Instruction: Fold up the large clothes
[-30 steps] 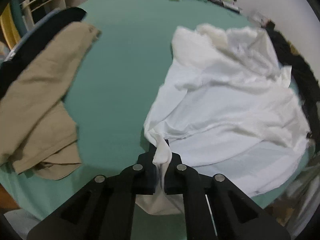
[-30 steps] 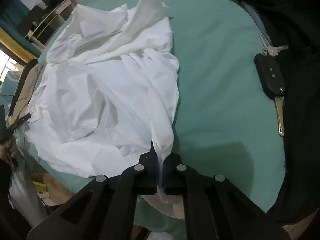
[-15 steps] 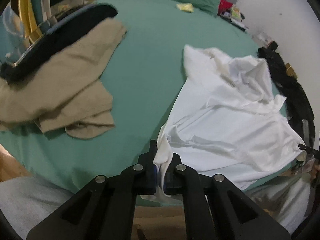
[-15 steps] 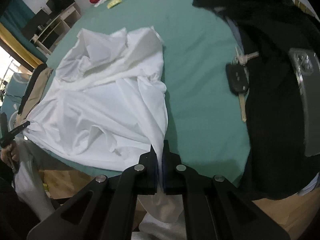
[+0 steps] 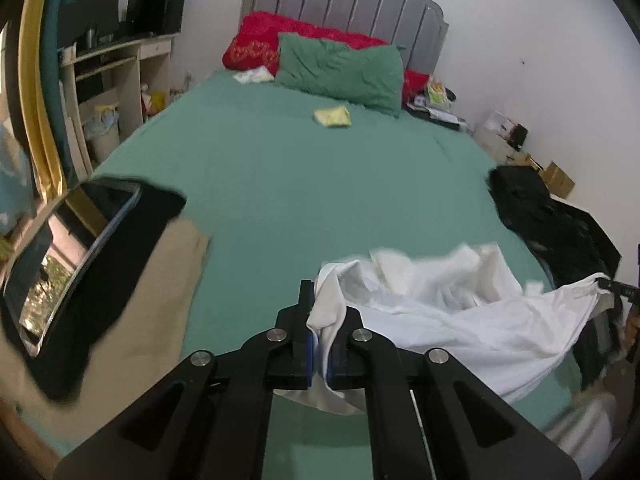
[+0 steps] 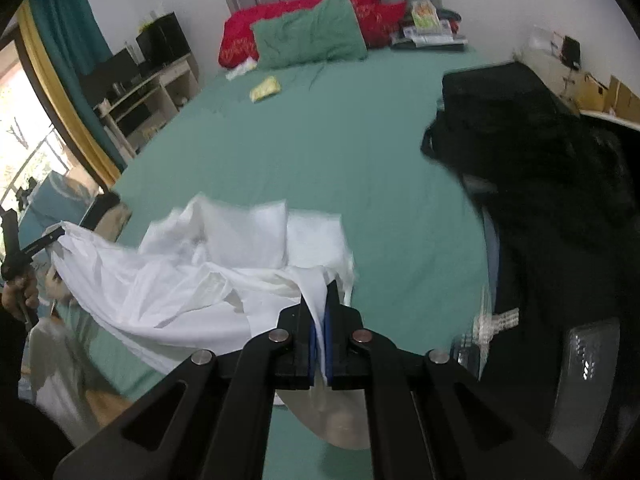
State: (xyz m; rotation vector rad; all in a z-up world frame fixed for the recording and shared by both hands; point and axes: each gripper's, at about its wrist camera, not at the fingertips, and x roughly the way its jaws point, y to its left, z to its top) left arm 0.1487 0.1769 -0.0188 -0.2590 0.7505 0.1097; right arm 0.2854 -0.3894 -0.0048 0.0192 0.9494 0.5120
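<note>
A large white garment [image 5: 460, 320] hangs stretched above the near end of the green bed [image 5: 320, 184], its far part still bunched on the sheet. My left gripper [image 5: 320, 328] is shut on one corner of its near edge. In the right wrist view the same white garment [image 6: 180, 292] spans leftward, and my right gripper [image 6: 320, 320] is shut on the other corner. Each gripper shows at the far end of the cloth in the other's view: the right gripper [image 5: 616, 286] and the left gripper [image 6: 44, 240].
A tan garment [image 5: 160, 300] and a black-framed tablet on black cloth [image 5: 72, 256] lie at the bed's left edge. Black clothing [image 6: 540, 184] is piled on the right side. Green [image 5: 340, 68] and red pillows sit at the headboard, with a small yellow packet [image 5: 334, 116].
Both grippers have risen and tilted up, lifting the white garment's near edge off the bed. The headboard and pillows have come into view.
</note>
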